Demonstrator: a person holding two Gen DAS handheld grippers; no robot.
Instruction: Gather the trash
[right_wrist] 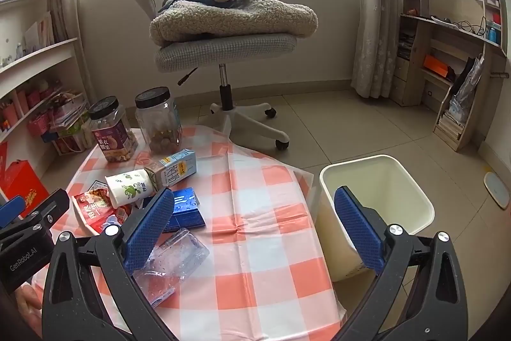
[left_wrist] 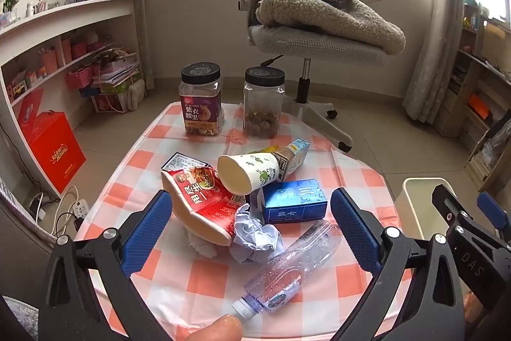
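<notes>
The left gripper (left_wrist: 250,230) hangs wide open above the counter (left_wrist: 348,277), tilted downward, nothing between its blue pads. Directly under its gap lies the trash heap: a crumpled paper wad (left_wrist: 255,237) touching a red snack bag (left_wrist: 204,200), a blue carton (left_wrist: 293,200) just behind the wad, and a clear plastic bottle (left_wrist: 287,274) lying on its side, cap toward the camera. A paper cup (left_wrist: 249,173) lies tipped over on the bag, its base against a small milk carton (left_wrist: 295,157).

The right gripper (right_wrist: 254,226) is also spread wide and empty, poised over the checked cloth at the counter's right edge. Its left finger overlaps the bottle and the blue carton in view; its right finger sits in front of a cream waste bin (right_wrist: 412,187) standing on the floor just beside the counter.

Farther back, two black-lidded jars (left_wrist: 201,99) stand upright at the counter's far edge, and beyond them an office chair (left_wrist: 306,43) carries a folded fleece blanket and a plush monkey.
</notes>
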